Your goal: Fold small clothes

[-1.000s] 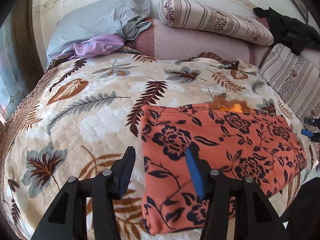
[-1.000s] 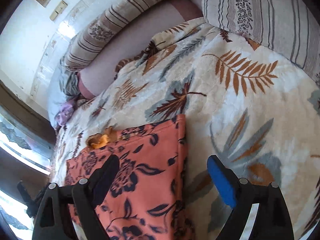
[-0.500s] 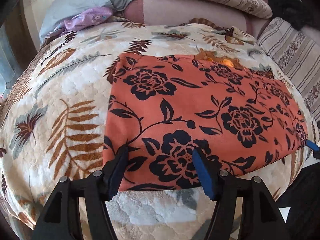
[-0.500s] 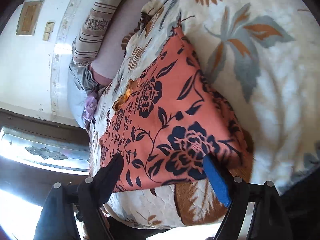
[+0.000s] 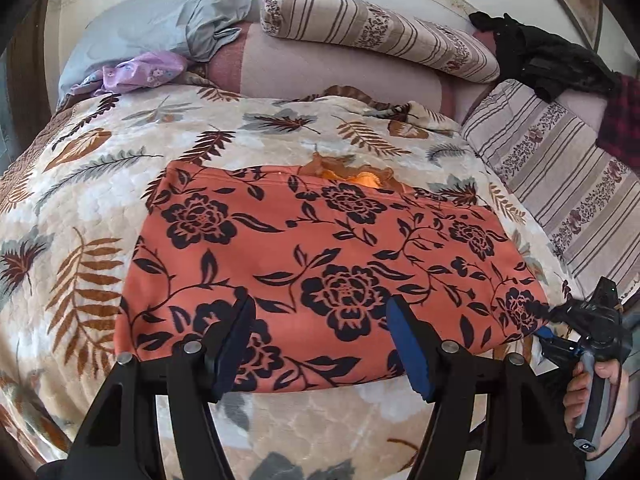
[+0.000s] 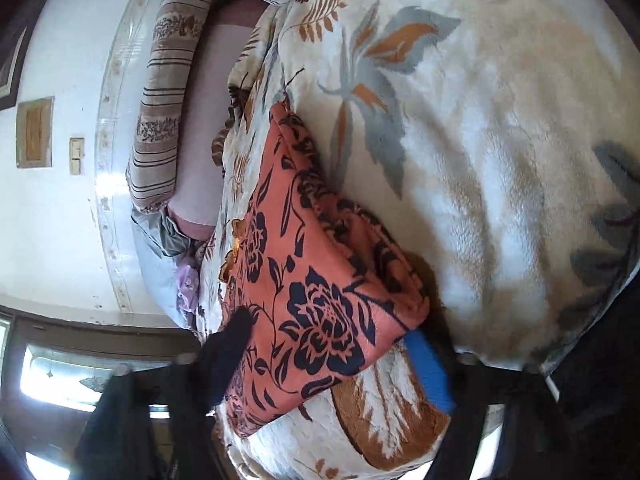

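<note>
An orange cloth with black flowers [image 5: 320, 260] lies flat on the leaf-print blanket [image 5: 100, 208], with a bit of plain orange fabric [image 5: 360, 178] showing at its far edge. My left gripper [image 5: 320, 312] is open over the cloth's near edge, one finger on each side of a flower, pads off the fabric. My right gripper [image 5: 540, 322], held by a hand [image 5: 580, 400], grips the cloth's near right corner. In the right wrist view that corner [image 6: 320, 300] fills the space between the blurred black finger [image 6: 232, 344] and the blue pad [image 6: 428, 368] of the right gripper [image 6: 328, 332].
Striped bolsters [image 5: 372, 28] and a striped cushion [image 5: 560, 184] line the bed's far and right sides. A grey pillow [image 5: 152, 28], a lilac garment [image 5: 140, 74] and dark clothes [image 5: 552, 60] lie at the back. The bed's near edge drops off just below the cloth.
My left gripper slid right to the middle of the cloth's near edge and widened a little. My right gripper rolled, dropped to the near right corner and closed on it.
</note>
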A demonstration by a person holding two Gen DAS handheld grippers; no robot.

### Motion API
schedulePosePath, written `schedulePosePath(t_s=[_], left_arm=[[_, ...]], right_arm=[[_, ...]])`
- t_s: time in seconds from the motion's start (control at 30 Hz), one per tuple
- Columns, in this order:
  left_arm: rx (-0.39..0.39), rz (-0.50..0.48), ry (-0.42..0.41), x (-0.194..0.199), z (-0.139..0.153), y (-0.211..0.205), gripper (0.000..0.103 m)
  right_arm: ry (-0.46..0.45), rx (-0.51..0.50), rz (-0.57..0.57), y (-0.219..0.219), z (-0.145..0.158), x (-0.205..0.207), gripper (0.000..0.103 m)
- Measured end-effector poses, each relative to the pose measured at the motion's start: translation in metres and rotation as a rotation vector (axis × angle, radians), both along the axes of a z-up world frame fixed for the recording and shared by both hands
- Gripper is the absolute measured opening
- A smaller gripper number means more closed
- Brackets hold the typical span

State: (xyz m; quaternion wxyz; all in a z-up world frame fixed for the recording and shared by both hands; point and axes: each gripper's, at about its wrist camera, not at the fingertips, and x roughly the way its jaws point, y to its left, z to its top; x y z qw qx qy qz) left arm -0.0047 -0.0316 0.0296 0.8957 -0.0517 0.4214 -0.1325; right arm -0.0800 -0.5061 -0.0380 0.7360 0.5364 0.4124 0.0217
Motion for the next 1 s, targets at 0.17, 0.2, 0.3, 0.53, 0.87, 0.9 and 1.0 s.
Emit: schedulePosePath(t_s=[0.17,0.2,0.3,0.53,0.87,0.9,1.0], left_arm=[[0.018,-0.024,-0.021,0.007,-0.001,-0.024,0.07],[0.039,-0.025,-0.005,0.01,-0.007,-0.029,0.072],[0.192,-0.044,0.158,0.029,-0.055,-0.045,0.078],[0.215,-0.047,0.102,0.024,-0.068,-0.047,0.082],[0.193,-0.062,0.056,0.018,-0.07,-0.045,0.086],[0.19,-0.064,0.054,0.018,-0.07,-0.045,0.087],[0.176,-0.072,0.051,0.018,-0.069,-0.044,0.088]], right_arm=[[-0.071,-0.208,0.049,0.011,0.04,-0.006,0.011],[-0.037,-0.227,0.05,0.01,0.033,-0.005,0.017],[0.036,-0.12,0.069,-0.005,0.0,-0.004,0.039],[-0.069,-0.165,0.05,-0.045,0.047,0.007,0.08],[0.026,-0.215,0.293,-0.038,0.012,0.178,0.075],[0.031,-0.277,0.317,-0.032,0.017,0.184,0.044],[0.029,-0.439,0.323,-0.015,0.04,0.187,0.013]])
